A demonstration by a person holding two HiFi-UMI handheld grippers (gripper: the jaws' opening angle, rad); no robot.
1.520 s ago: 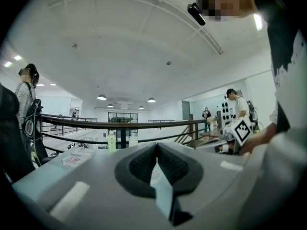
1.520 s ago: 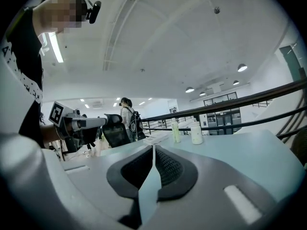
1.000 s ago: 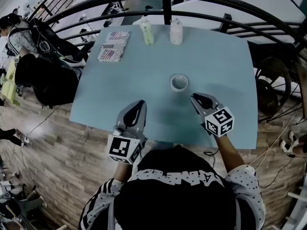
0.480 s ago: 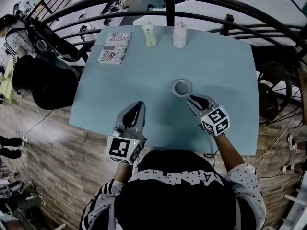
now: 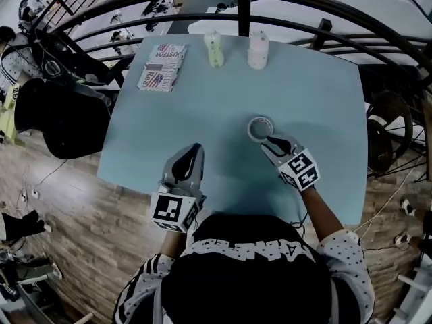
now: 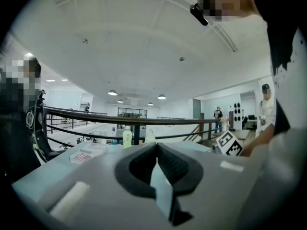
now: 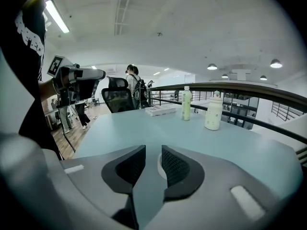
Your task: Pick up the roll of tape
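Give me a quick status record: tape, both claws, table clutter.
target: white ring-shaped roll of tape, flat on the pale blue table, not lifted
right claw: open, jaws just been opening, nothing between them, tips just short of the tape
left claw: shut, empty, near table's front edge
clutter: pale green bottle, white bottle, printed packet at far edge

We are on an open mezzanine in a large hall, more office or lab than home. The pale blue table point(image 5: 304, 93) stands close against a curved black railing point(image 5: 244, 9), and past the railing, on the side away from the table, a lower level shows. A wood-plank floor point(image 5: 74, 221) runs under the table, and a black office chair point(image 5: 57, 123) sits to its left, where a person with a backpack point(image 7: 133, 86) stands. Over the table spreads a high white ceiling point(image 6: 144, 42) with round lamps point(image 6: 112, 93).
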